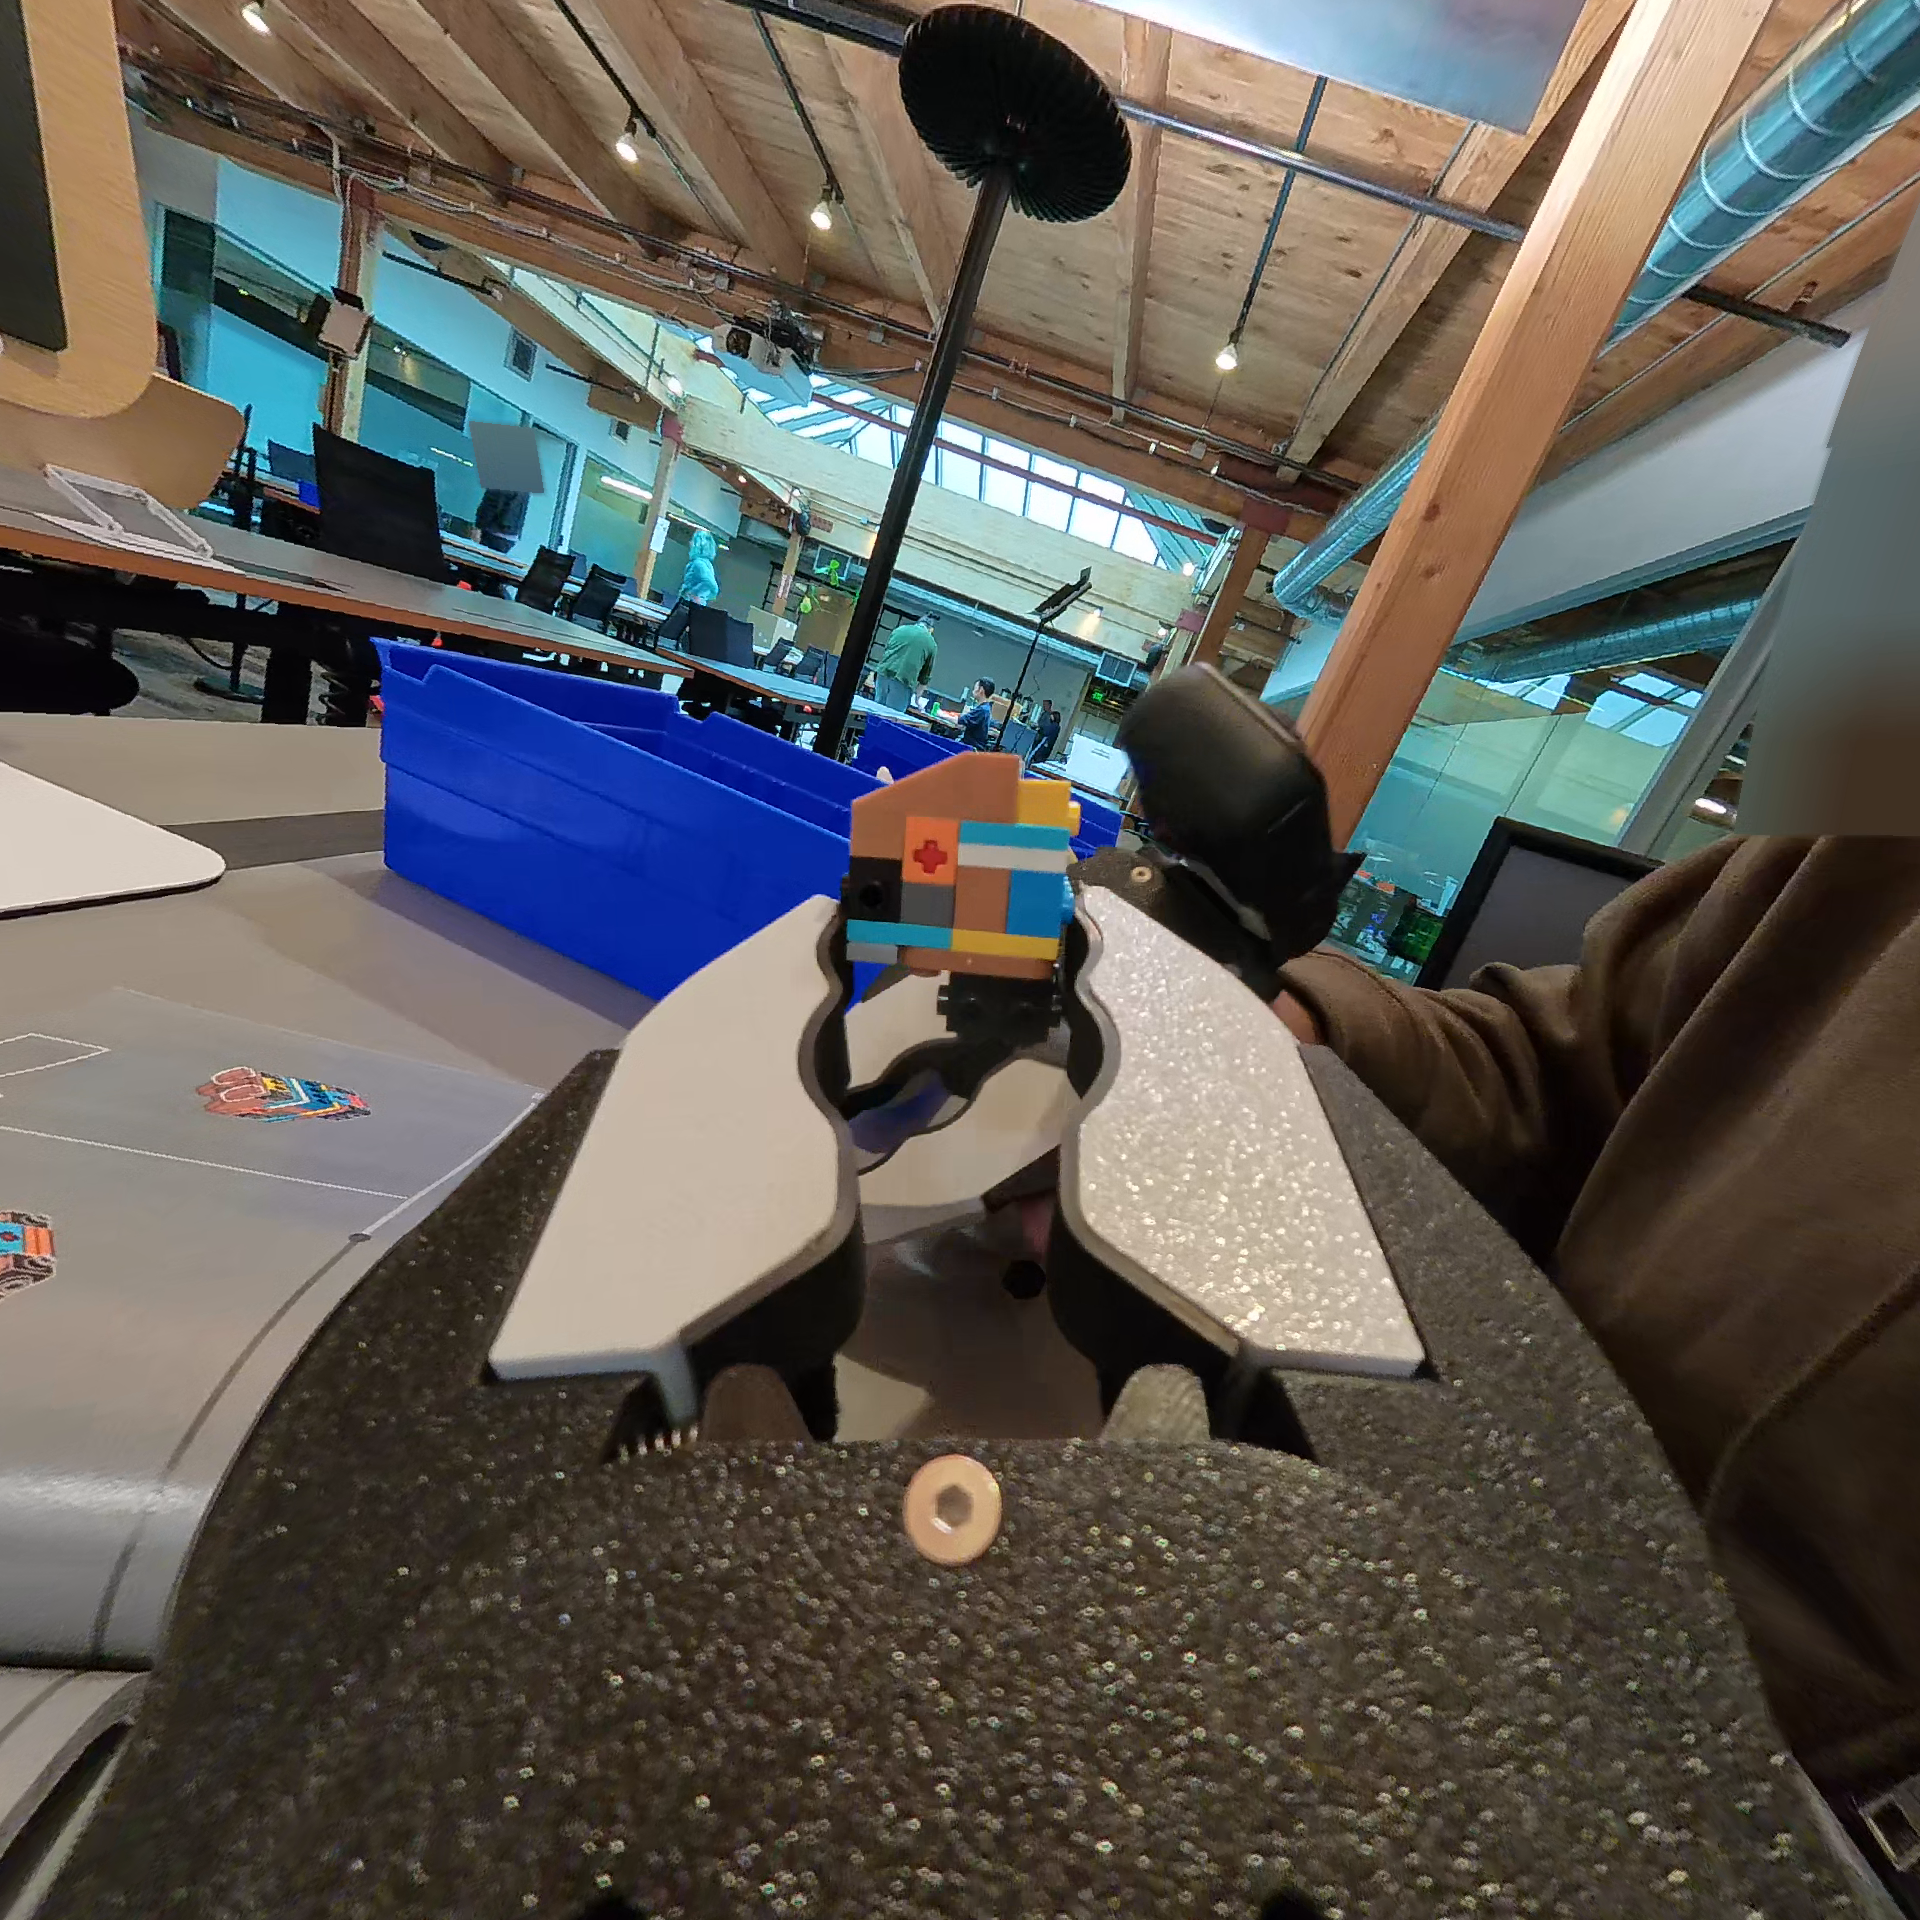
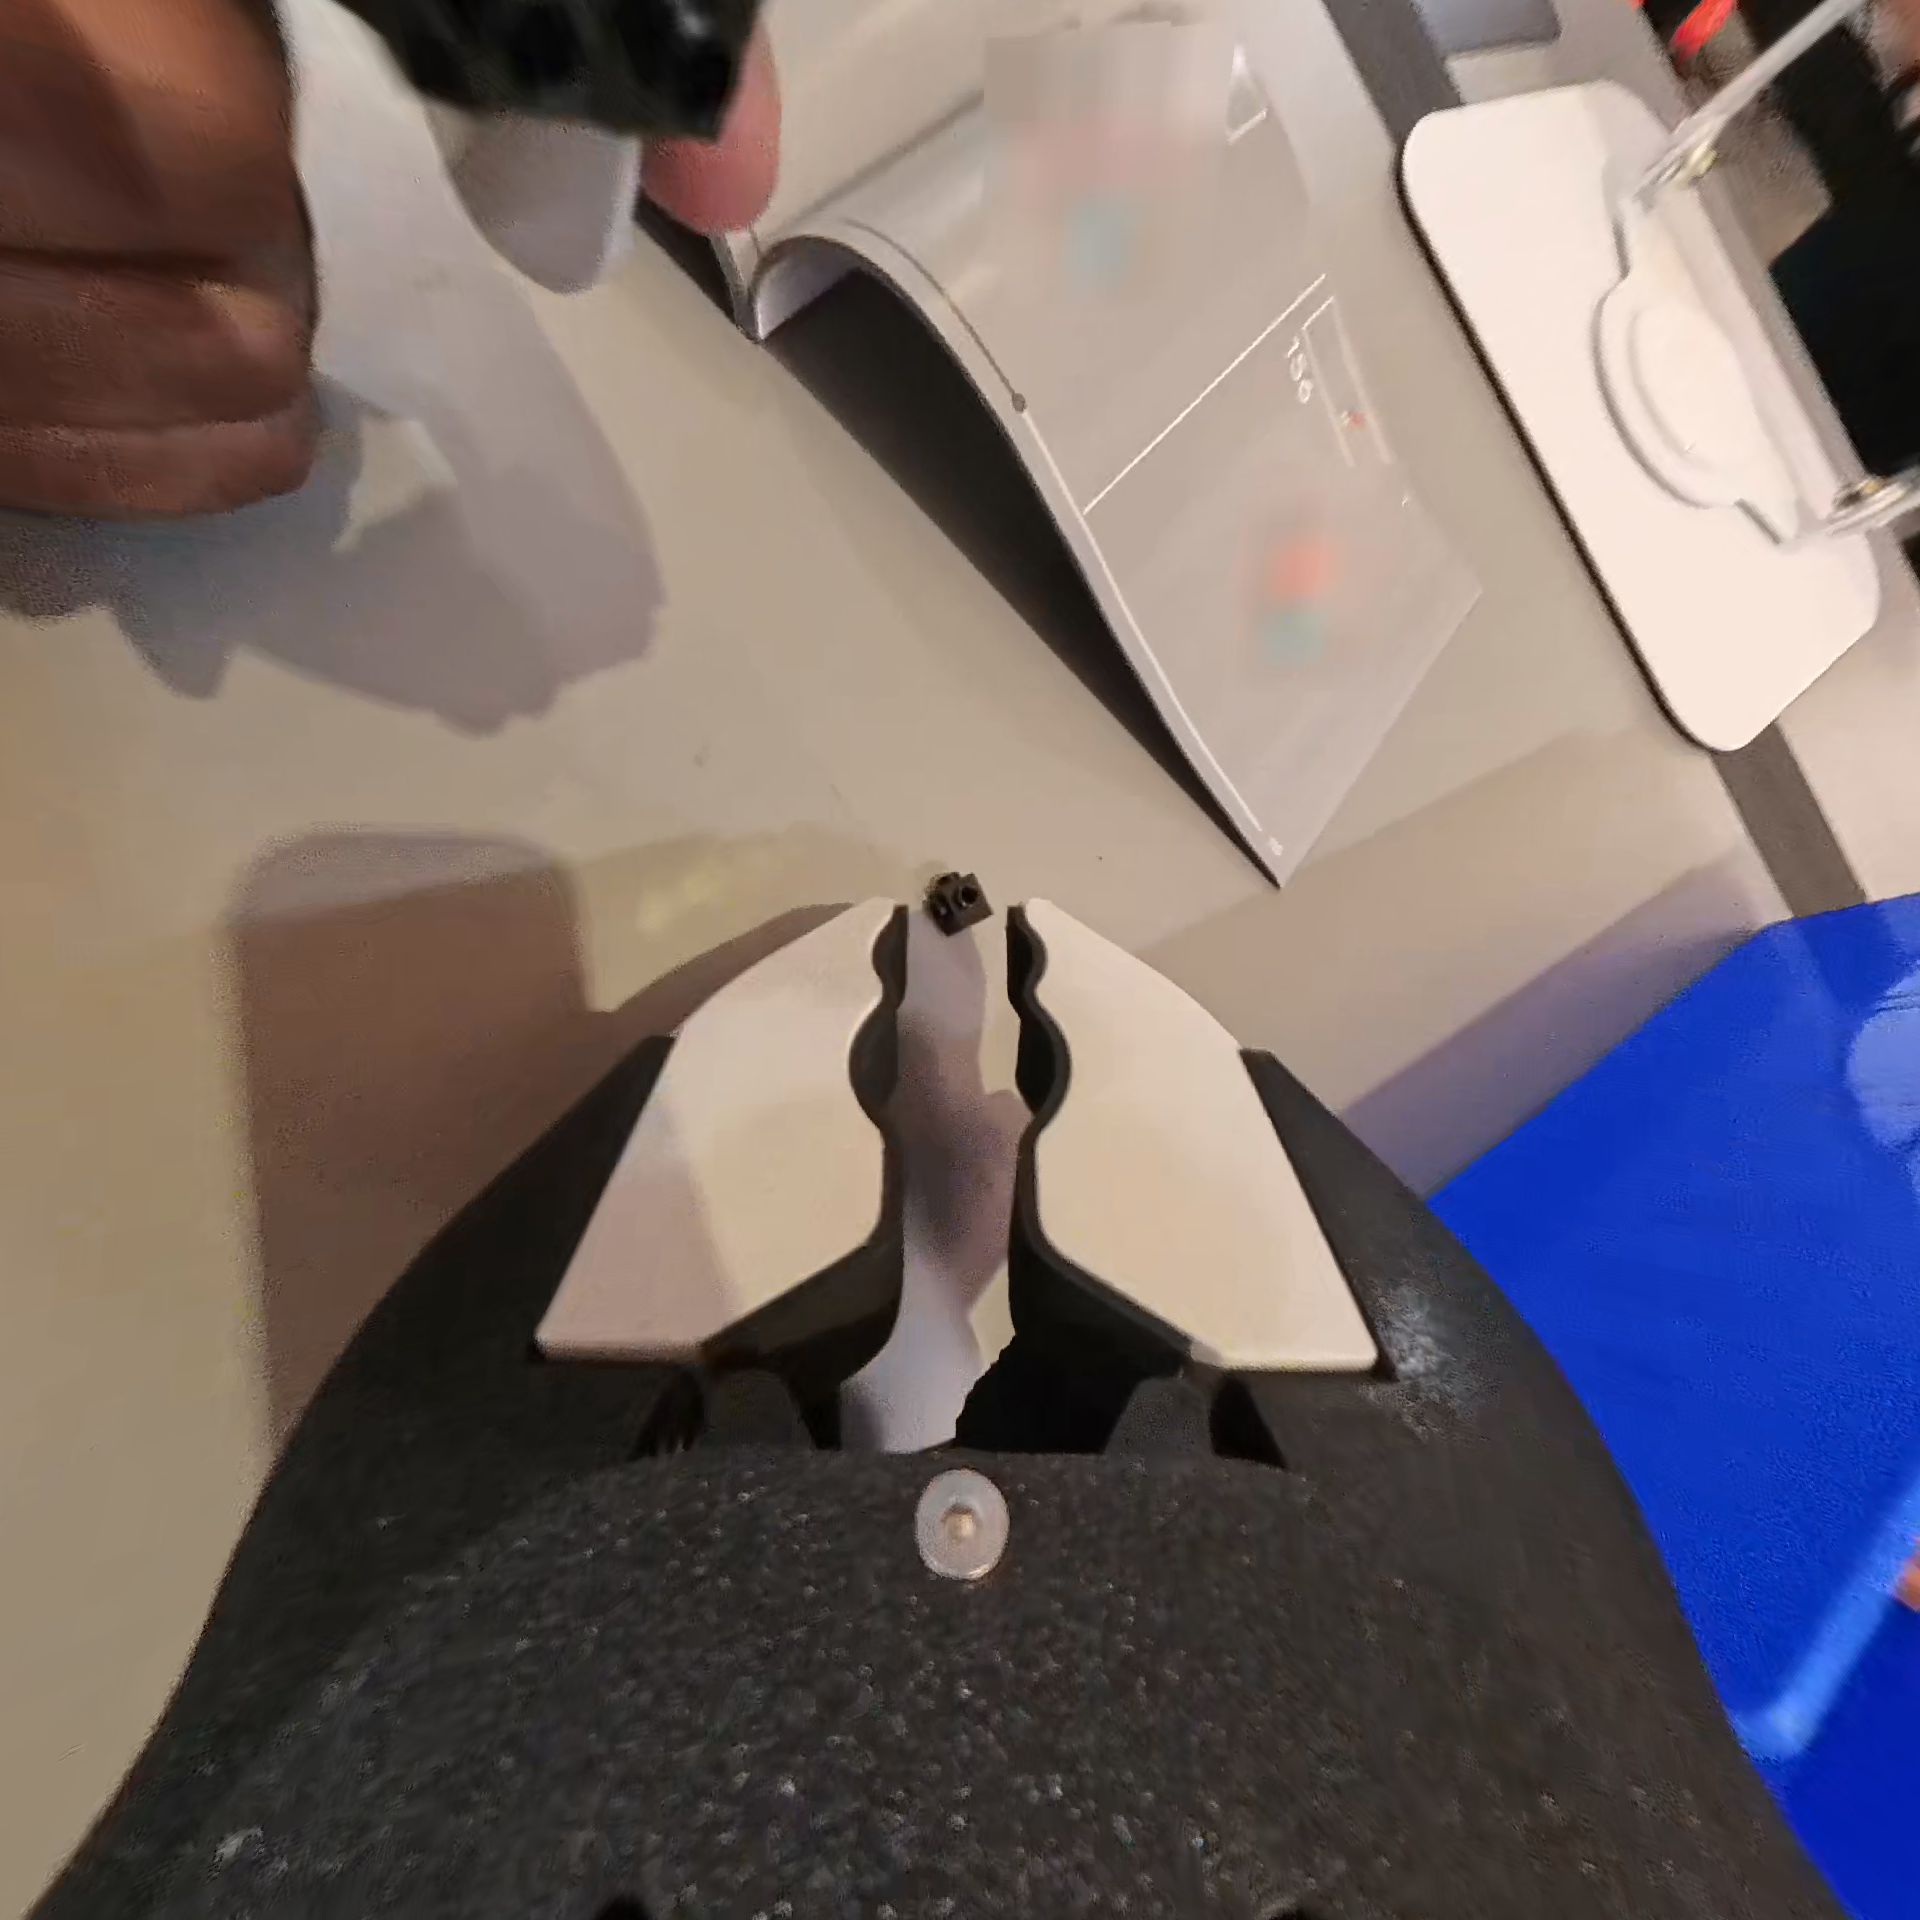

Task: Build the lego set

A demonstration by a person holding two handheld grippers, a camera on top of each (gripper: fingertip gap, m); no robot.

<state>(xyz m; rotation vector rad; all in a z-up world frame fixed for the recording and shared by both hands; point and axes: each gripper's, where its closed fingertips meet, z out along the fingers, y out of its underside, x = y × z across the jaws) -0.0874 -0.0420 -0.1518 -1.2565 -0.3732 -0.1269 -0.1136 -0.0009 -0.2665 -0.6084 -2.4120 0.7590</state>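
Left wrist view: clamped lego model (image 1: 961, 868); right: black brick (image 2: 958, 902).

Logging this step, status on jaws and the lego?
Left gripper shut on lego model. Right gripper open over small black brick on table. Nothing blocking.

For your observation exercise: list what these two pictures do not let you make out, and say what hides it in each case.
- Left wrist view: the underside of the lego model, hidden between the left claw fingers.
- Right wrist view: the booklet drawings, blurred.
- Right wrist view: whether the small black brick touches the right claw; too small.
- Right wrist view: the blue bin, cut off by the edge.
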